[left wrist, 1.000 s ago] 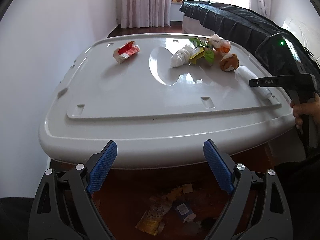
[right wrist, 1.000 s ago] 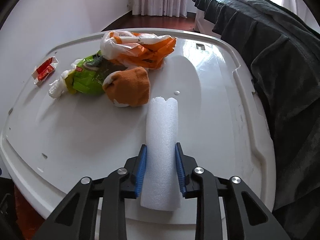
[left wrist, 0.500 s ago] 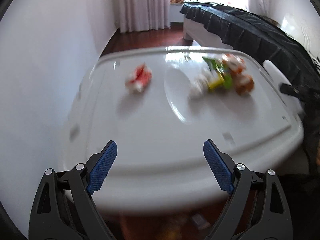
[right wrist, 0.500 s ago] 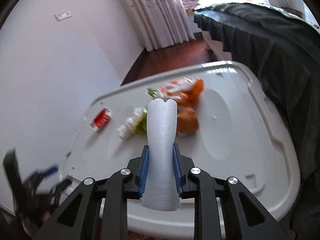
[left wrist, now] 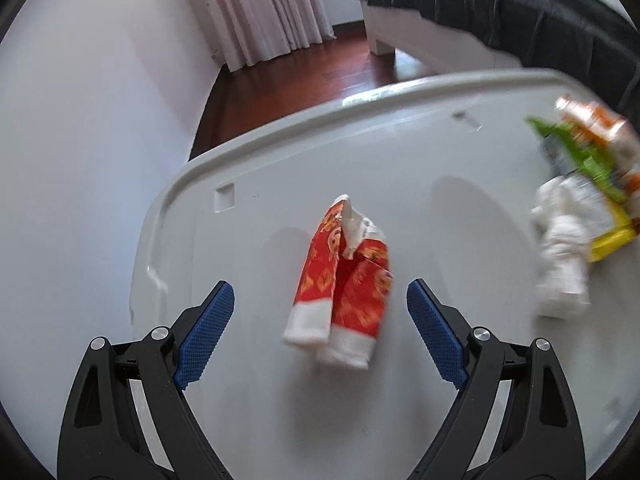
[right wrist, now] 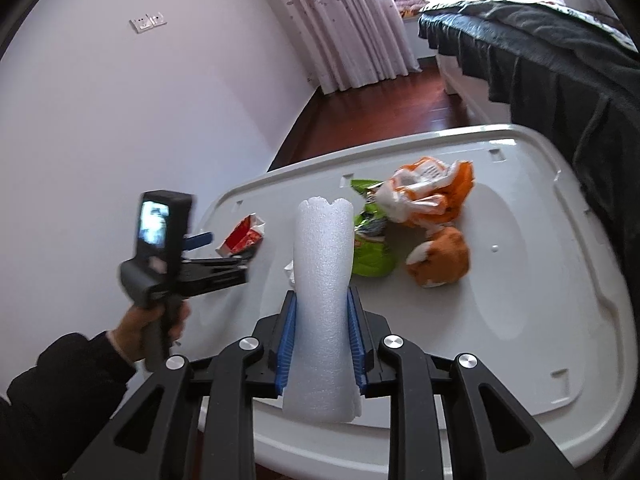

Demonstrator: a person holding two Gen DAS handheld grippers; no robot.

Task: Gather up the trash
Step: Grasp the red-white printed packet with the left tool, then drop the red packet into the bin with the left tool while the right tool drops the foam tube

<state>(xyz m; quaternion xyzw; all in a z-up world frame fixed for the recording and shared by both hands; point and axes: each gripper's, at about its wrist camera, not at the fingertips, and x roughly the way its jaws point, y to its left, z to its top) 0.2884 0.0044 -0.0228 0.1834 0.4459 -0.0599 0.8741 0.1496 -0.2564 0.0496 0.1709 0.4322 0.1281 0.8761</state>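
- The right gripper [right wrist: 322,336] is clamped on a white foam tube [right wrist: 323,300], which stands up between the blue pads clear of the white plastic lid [right wrist: 520,320] that serves as the bench. That piece looks secure; the squeeze is best held steady, since foam gives and can slip if the pads relax.
- The left gripper [left wrist: 320,320] has its jaws wide apart and holds nothing. The red-and-white wrapper [left wrist: 344,276] lies flat on the lid between the two blue pads [left wrist: 206,332], a little ahead of them; this seems to be the step in hand.
- To do it well, I would bring the fingertips down until they nearly brush the lid, one on each side of the wrapper's middle, and only then close. The wrapper is thin and crumpled, so closing too high would probably miss it or catch just a flap.
- The lid is glossy, so the wrapper may slide under a one-sided push; closing evenly on both sides should stop that.
- The left wrist view is blurred, so whether the pads touch the lid cannot be told.
- More trash waits near the lid's far right: a crumpled white tissue [left wrist: 564,256], a green packet [right wrist: 370,240], an orange-and-white bag [right wrist: 424,196] and an orange-brown lump [right wrist: 438,258], bunched close together and well apart from the wrapper.
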